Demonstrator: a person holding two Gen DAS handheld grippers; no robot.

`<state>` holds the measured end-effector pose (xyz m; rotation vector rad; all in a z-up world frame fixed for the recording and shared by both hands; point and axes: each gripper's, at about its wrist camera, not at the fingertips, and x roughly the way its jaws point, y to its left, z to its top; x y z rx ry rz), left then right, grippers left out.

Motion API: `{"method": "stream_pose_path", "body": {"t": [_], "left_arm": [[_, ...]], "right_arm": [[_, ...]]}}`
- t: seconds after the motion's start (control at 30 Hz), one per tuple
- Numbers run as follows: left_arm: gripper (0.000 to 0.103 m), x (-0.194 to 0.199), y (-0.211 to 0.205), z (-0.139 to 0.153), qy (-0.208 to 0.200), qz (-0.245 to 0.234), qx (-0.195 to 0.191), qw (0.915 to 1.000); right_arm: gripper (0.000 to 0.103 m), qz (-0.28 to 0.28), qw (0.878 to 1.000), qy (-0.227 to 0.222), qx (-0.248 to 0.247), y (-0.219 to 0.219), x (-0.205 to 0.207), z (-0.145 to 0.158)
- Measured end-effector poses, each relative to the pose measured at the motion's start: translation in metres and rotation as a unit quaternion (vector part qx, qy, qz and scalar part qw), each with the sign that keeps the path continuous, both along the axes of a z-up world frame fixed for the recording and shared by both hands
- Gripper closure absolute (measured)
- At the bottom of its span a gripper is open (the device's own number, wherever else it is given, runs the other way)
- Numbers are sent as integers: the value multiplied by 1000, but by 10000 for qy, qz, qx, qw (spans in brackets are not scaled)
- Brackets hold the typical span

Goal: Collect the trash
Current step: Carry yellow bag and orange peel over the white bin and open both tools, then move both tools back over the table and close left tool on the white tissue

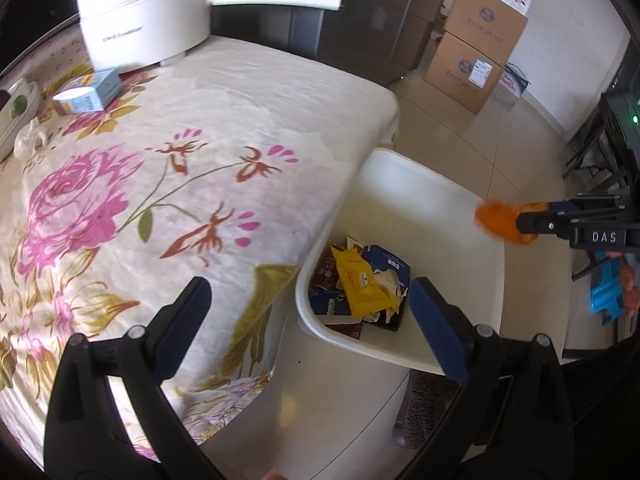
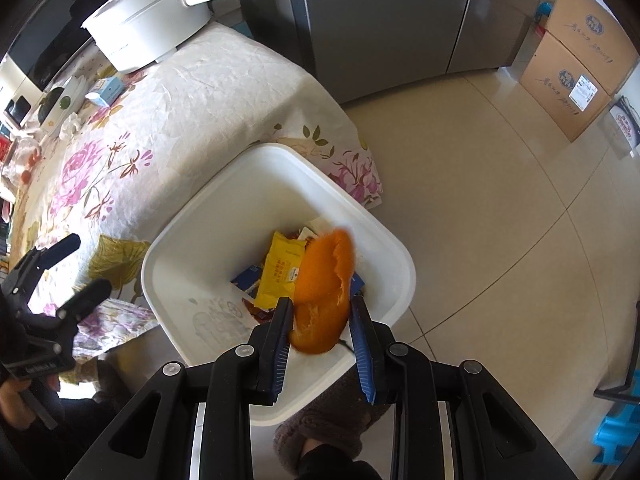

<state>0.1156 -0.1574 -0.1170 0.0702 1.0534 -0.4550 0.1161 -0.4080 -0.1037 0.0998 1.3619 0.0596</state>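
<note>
Bin (image 2: pixel 200 264): on the floor (image 2: pixel 500 220), against the table's (image 1: pixel 248 92) corner.
In the bin: my wrapper (image 2: pixel 280 270) lies on top of the other trash.
Peel (image 2: pixel 324 292): between my right gripper's (image 2: pixel 322 312) fingers, above the bin.
My left gripper (image 1: pixel 308 308): over the bin's near rim, by the table edge.
Pot (image 1: pixel 144 28): at the table's far end, a carton (image 1: pixel 90 92) before it.
Boxes (image 1: pixel 476 52): stacked on the floor beyond the bin.

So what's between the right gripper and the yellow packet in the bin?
An orange peel, between the gripper's fingers above the packet; the right wrist view shows it.
</note>
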Motion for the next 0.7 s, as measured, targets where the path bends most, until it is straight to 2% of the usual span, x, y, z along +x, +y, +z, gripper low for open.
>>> {"method": "stream_pose_path", "body": {"t": [0.03,0.07,0.1,0.2,0.7], "left_arm": [[1,0,3,2,-11,47,-4,10000],[1,0,6,3,-31,85,-3,10000],[1,0,8,4,-48,115,4,9999],[1,-1,15,7,-88,205,39,9997],[1,2,78,14,36,815,111,9966]], "right_arm": [[64,6,10000,12,34,1,0,0],[39,-26,10000,27,73,1,1,0],[23,-95,9999,28,136,1,1,0],[22,-132,9994,22,323,4,2,2],[22,27,9992,-14,397,37,18,10]]}}
